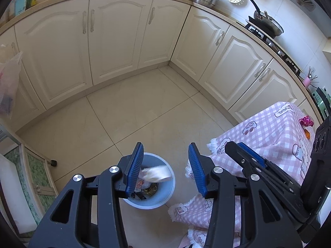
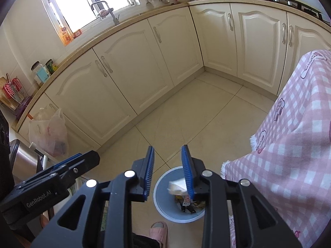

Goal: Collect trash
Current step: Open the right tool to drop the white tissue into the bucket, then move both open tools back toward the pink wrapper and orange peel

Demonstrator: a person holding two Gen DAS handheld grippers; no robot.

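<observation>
Both grippers hung over bin (image 1: 153,188), pointing steeply down at it.
Left gripper (image 1: 167,169): jaws apart, nothing gripped.
Right gripper (image 2: 168,171): jaws parted, nothing between pads.
White wad (image 2: 178,187) blurred, at bin mouth below right gripper; judged falling in.
Bin stood on floor just beside table drape (image 1: 269,136).
Bin contents: wrappers, dark scraps, printed packet.
Pink wrapper (image 1: 306,121) lay on table, well apart from bin, right gripper nearer; judged next pick.

black grippers (image 1: 165,170), ribbed blue pads (image 1: 135,165)
</observation>
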